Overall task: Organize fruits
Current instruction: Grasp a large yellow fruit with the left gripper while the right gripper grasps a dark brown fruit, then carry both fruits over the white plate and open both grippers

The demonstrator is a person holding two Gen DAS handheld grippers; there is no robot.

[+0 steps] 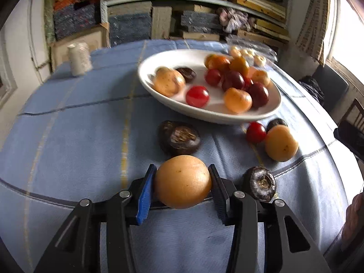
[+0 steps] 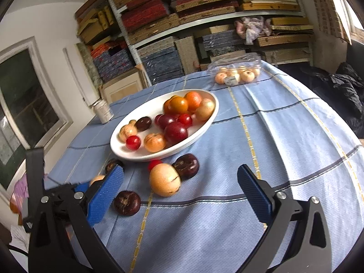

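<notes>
Gripping the yellow fruit (image 1: 183, 181) in my left gripper (image 1: 182, 192), pads on both sides, just short of the bowl (image 1: 159, 91). I should lift clear of the rim and set it gently in the bowl's bare near part. My right gripper (image 2: 179, 195) hangs open and empty; whether the fruit has left the cloth (image 1: 79, 147) is unclear.

Both grippers were built of matte black linkage arms joined by round silver pivot screws. The right gripper (image 2: 180, 190) carried ridged blue pads (image 2: 105, 195) (the left gripper (image 1: 182, 180) showed one blue, one black).
</notes>
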